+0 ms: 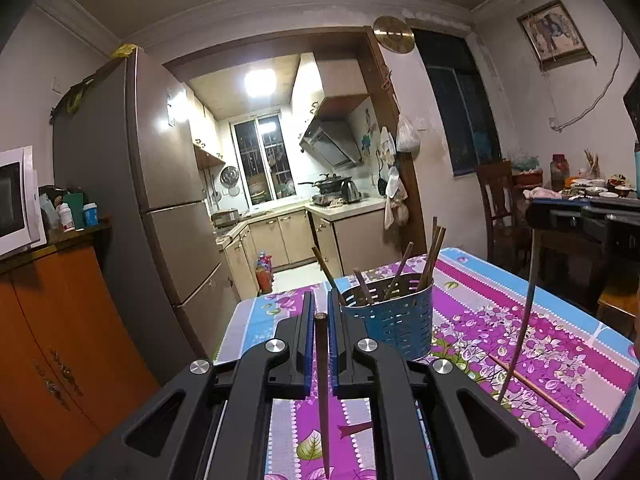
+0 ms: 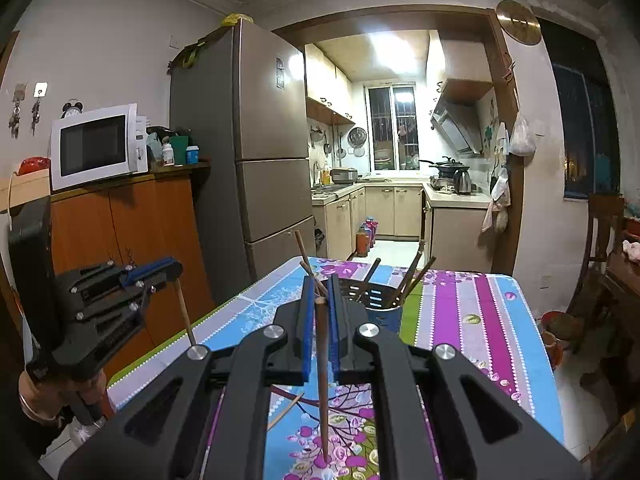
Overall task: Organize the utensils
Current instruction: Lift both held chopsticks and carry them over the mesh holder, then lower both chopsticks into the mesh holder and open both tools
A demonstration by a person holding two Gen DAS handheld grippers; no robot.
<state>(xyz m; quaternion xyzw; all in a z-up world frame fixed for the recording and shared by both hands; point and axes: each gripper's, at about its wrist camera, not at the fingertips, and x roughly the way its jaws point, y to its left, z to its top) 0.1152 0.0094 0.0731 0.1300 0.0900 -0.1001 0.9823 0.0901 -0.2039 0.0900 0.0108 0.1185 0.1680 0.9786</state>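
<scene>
My left gripper [image 1: 320, 314] is shut on a dark chopstick [image 1: 322, 392] that hangs down toward the table. My right gripper [image 2: 321, 300] is shut on a brown chopstick [image 2: 322, 380], also pointing down. A blue perforated utensil holder [image 1: 394, 316] with several chopsticks stands just right of the left gripper; it shows behind the right gripper [image 2: 378, 304]. The left gripper shows in the right wrist view [image 2: 160, 276] with its chopstick [image 2: 185, 312]. The right gripper's chopstick [image 1: 520, 328] shows in the left wrist view. A loose chopstick [image 1: 536, 390] lies on the floral tablecloth [image 1: 500, 320].
A fridge [image 2: 256, 152] stands behind the table's far left corner. An orange cabinet [image 2: 132, 232] with a microwave [image 2: 98, 146] is at the left. A wooden chair [image 1: 498, 208] and a cluttered side table [image 1: 588, 192] are at the right. The kitchen doorway lies beyond.
</scene>
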